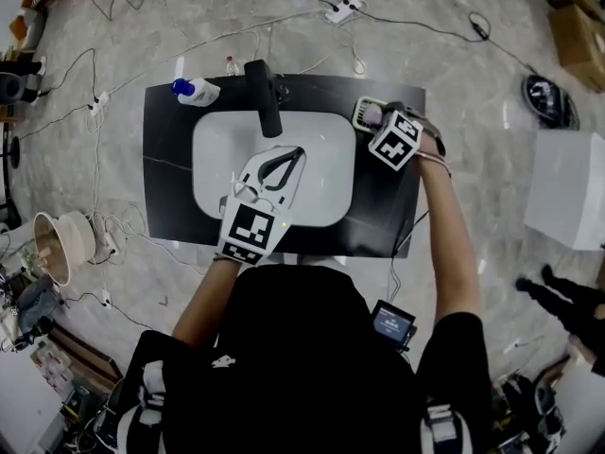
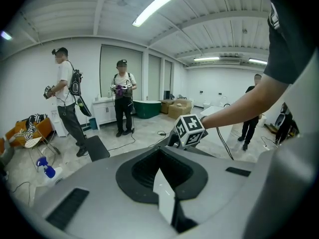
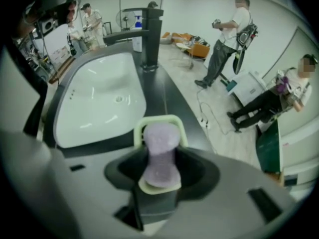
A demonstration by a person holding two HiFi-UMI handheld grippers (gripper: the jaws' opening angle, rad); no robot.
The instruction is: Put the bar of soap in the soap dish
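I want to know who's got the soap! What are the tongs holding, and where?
The right tongs pinch the purple bar of soap around its middle, over the pale green soap dish. The left tongs hold nothing.

Soap dish [image 3: 158, 119] right of sink [image 1: 216, 159], bar of soap [image 3: 160, 156] inside

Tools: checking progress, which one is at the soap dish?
The right tool, soap between its jaws at the dish; the left tool is over the basin.

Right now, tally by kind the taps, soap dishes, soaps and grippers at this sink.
Tap: 1
Soap dish: 1
Bar of soap: 1
Grippers: 2, left gripper and right gripper
Total: 5
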